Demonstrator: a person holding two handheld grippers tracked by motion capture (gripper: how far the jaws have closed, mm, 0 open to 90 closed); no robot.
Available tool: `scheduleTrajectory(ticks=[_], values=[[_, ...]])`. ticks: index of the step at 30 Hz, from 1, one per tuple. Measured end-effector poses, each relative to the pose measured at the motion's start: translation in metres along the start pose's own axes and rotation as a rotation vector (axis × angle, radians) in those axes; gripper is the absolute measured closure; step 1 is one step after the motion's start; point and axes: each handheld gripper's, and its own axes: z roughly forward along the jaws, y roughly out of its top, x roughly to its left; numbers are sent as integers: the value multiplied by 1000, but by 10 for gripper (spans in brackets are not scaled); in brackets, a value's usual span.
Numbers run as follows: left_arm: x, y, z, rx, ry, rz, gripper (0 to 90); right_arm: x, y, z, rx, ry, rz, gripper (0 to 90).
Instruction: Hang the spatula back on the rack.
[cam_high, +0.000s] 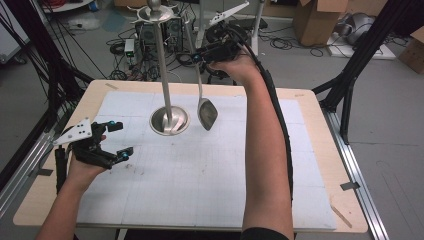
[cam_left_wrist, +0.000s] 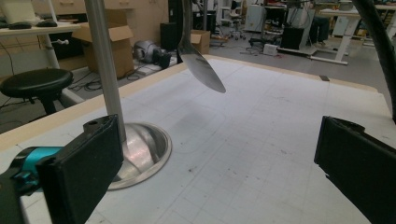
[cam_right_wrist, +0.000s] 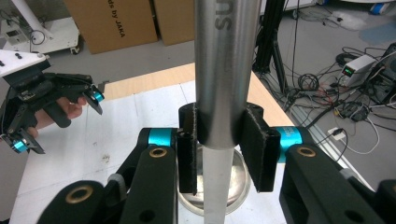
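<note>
- Spoon (cam_high: 206, 112): a long steel spoon, hanging bowl-down above the white gridded mat (cam_high: 210, 170), just beside the metal stand (cam_high: 169, 120) and clear of the mat. Its handle bears stamped letters; "SUS" reads in the right gripper view, the rest cut off.
- The spoon's bowl is polished and pointed; the handle (cam_right_wrist: 224, 70) is broad and brushed.
- A cardboard box (cam_right_wrist: 112, 21) behind the table reads "by JAKA".
- Right gripper (cam_right_wrist: 219, 144): raised high over the table's far edge, arm stretched forward, jaws pinching the spoon's handle.
- Left gripper (cam_high: 116, 140): held low at the mat's left, jaws spread wide, holding nothing.
</note>
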Motion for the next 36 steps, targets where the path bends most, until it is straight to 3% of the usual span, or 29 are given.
scheduleTrajectory(ticks=[8, 20, 36], values=[[0, 0, 0, 0, 1, -1, 17, -1, 0, 7, 12, 10, 0, 691], [-1, 1, -1, 0, 1, 1, 17, 14, 5, 17, 28, 54, -42, 691], [0, 1, -2, -4, 0, -1, 17, 12, 2, 33, 19, 55, -27, 685]])
